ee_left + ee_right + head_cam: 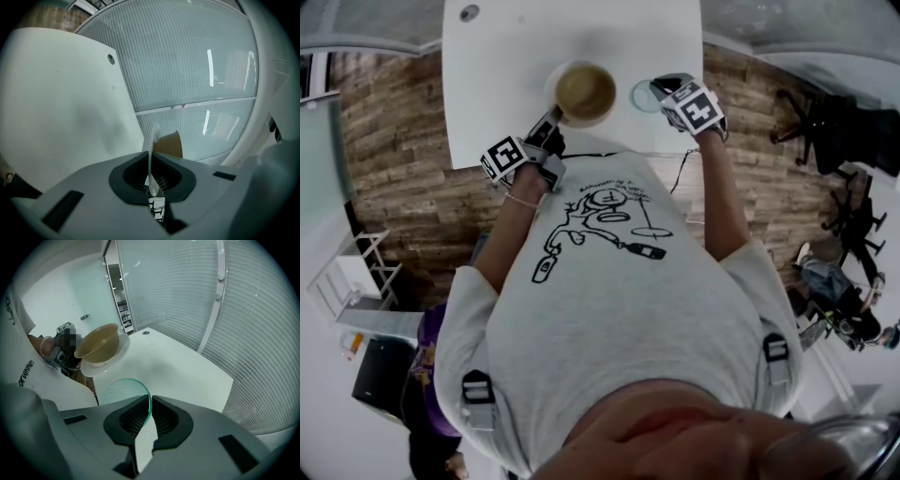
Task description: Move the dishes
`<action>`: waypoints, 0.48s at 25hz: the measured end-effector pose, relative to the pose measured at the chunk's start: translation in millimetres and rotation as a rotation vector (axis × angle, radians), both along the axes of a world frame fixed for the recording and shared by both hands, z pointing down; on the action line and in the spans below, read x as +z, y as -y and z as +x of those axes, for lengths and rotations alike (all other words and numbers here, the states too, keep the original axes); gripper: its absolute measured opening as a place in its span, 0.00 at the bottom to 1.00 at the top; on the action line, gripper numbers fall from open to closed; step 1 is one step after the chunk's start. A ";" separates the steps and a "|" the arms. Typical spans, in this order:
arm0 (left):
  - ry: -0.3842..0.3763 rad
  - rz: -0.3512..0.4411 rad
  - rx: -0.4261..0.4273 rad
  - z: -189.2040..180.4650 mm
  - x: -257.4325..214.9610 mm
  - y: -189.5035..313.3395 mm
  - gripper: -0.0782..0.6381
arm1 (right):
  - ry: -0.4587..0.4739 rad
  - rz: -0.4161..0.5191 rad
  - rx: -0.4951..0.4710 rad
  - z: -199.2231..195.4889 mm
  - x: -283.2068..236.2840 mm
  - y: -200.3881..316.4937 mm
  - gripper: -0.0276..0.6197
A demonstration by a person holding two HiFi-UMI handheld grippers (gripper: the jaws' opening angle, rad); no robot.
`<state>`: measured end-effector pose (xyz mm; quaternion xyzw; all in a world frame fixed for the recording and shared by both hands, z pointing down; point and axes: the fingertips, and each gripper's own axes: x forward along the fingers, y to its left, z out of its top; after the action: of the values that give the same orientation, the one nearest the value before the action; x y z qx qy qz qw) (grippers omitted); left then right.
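Note:
A white plate [555, 82] carries a brown bowl [585, 92] above the near edge of the white table [502, 84]. My left gripper [550, 121] is shut on the plate's near rim. In the left gripper view the plate [153, 145] shows edge-on between the jaws of the left gripper [151, 177], with the bowl [169, 144] behind it. My right gripper [660, 88] is shut on the rim of a small green glass dish [643, 97]. In the right gripper view this dish [123, 389] sticks out left of the right gripper [150, 414], and the bowl [97, 344] hangs beyond.
The table [183, 369] has a round cable hole [469, 12] near its far left. Ribbed glass walls [197, 61] stand behind it. Wooden floor [394, 141] lies on both sides. Dark chairs [825, 122] are at the right, a white rack [356, 281] at the left.

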<state>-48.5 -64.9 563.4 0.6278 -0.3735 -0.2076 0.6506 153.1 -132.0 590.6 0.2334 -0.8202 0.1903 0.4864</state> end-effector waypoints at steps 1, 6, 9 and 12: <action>0.002 0.001 0.000 -0.1 0.3 0.0 0.12 | -0.007 -0.003 0.000 1.2 3.8 -1.0 0.12; -0.004 -0.008 -0.001 1.5 0.3 -1.1 0.12 | -0.047 -0.006 0.008 9.8 25.6 -1.7 0.12; -0.014 -0.004 -0.001 2.0 -1.8 -1.0 0.12 | -0.050 -0.008 0.013 13.0 43.5 -0.4 0.12; -0.004 -0.003 0.001 0.7 -0.2 -1.6 0.12 | -0.045 -0.010 0.021 16.4 57.2 0.3 0.12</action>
<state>-47.8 -63.3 563.2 0.6266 -0.3720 -0.2082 0.6524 169.5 -132.3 647.8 0.2439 -0.8055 0.1941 0.5040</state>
